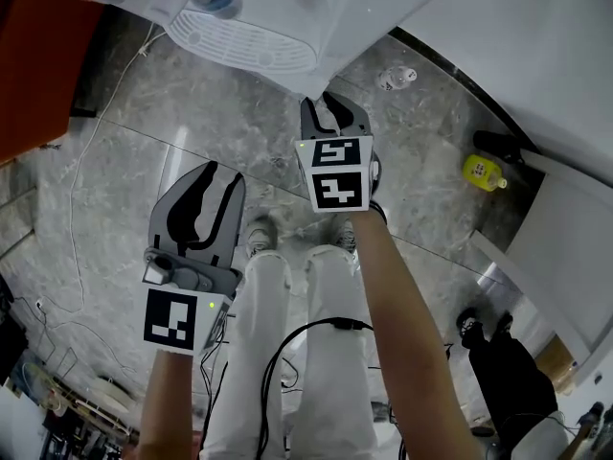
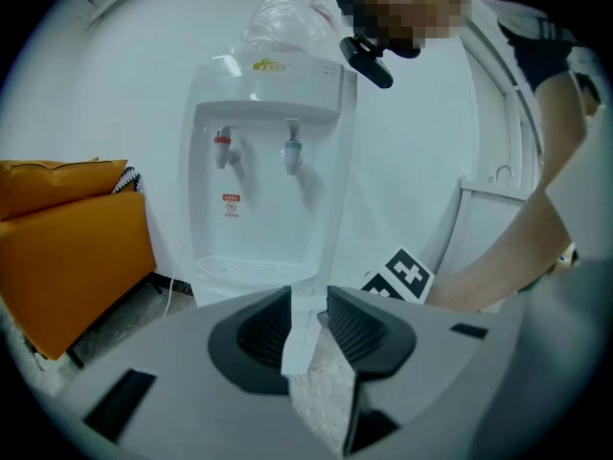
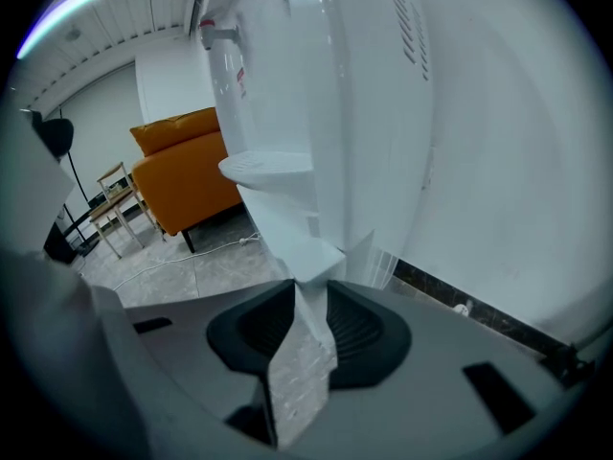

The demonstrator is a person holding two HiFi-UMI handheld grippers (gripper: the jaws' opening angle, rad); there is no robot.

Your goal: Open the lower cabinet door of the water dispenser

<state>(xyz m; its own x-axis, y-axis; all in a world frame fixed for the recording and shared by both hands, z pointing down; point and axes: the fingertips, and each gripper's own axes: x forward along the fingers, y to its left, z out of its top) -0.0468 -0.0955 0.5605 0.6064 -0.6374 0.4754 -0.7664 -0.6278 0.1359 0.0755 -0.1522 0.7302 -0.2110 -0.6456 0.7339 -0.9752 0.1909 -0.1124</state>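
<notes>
Where the person stands on a grey marble floor (image 1: 192, 123), the white dispenser (image 1: 316, 17) fills the top of the head view. Its ribbed drip tray (image 1: 239, 41) juts toward the upper left. The right tongs (image 1: 332, 113) reach up the middle of that frame, with their tips just below the tray and near the dispenser's foot. In the right gripper view their jaws stand slightly apart with a narrow gap. Only floor shows in the gap, and the pads press on nothing. The lower cabinet (image 3: 292, 223) comes down to a corner just beyond the tips, at the centre of that frame. I cannot tell whether the tips touch it, or whether its door is shut or ajar.

The left tongs (image 1: 218, 175) hang at the lower left of the head view, well back from the dispenser. The left gripper view shows their jaws a little apart too and empty, with a strip of the cabinet's white front seen far off through the gap. Above it are two taps (image 2: 223, 147), and a clear bottle (image 2: 287, 17) sits upturned on top. An orange sofa (image 2: 67, 238) stands at that frame's left edge. In the head view a white cable (image 1: 81, 175) trails over the floor at the left, and a small yellow thing (image 1: 484, 172) lies at the right.
</notes>
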